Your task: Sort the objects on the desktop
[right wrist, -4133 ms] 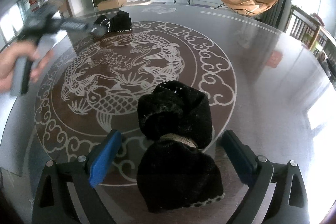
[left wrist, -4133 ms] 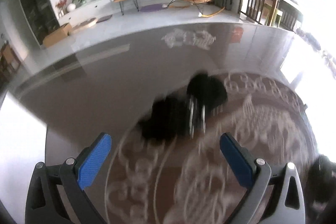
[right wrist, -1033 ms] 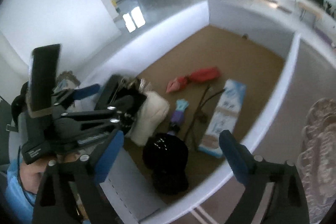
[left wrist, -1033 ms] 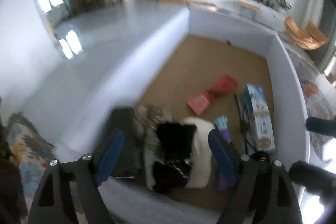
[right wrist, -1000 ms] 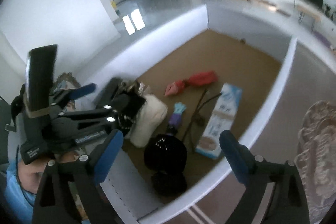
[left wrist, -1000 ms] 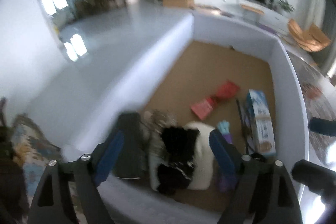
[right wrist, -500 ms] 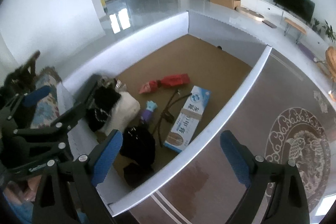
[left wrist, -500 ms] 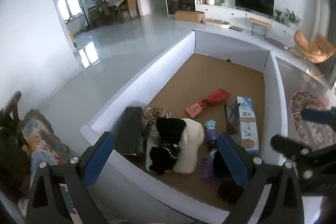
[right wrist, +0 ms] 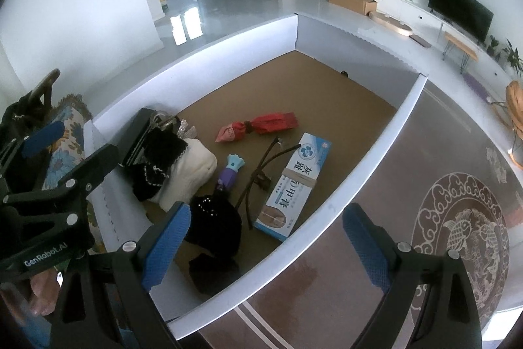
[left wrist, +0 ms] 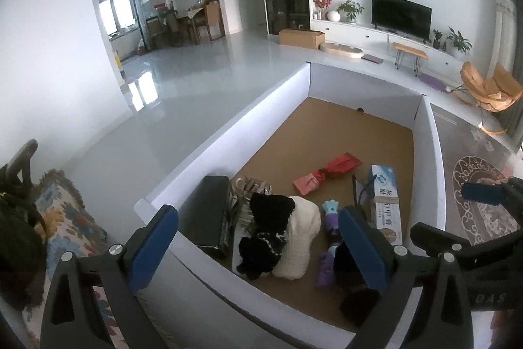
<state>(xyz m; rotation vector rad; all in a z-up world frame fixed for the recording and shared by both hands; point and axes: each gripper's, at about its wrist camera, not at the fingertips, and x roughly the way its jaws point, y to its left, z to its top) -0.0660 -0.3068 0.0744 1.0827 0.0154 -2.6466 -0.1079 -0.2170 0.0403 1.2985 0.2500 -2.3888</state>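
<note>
Both grippers above a white-walled box (right wrist: 385,133) with a brown cardboard floor, standing beside the dark worktop (right wrist: 408,218) with its pale fish medallion. Left gripper (left wrist: 258,247): blue-padded fingers (left wrist: 153,242) spread wide, their jaws having just been opening, nothing between the pads; it hovers over the near corner of the box. Right gripper (right wrist: 266,242): fingers (right wrist: 366,247) likewise spread and empty, poised above the box's near wall. Contents of the box, seen from the right wrist: a black case (right wrist: 135,133) against the left wall; a cream knitted bundle (right wrist: 189,172) with a black scrunchie (right wrist: 160,165) lying on it; a second black scrunchie (right wrist: 214,226) near the front wall; a purple-and-teal toy (right wrist: 230,174) between bundle and cord; a dark cord (right wrist: 261,172); a blue-and-white carton (right wrist: 294,185) lying flat; a red pouch (right wrist: 258,125) further back. A patterned cushion (left wrist: 65,221) lies outside the box at left
</note>
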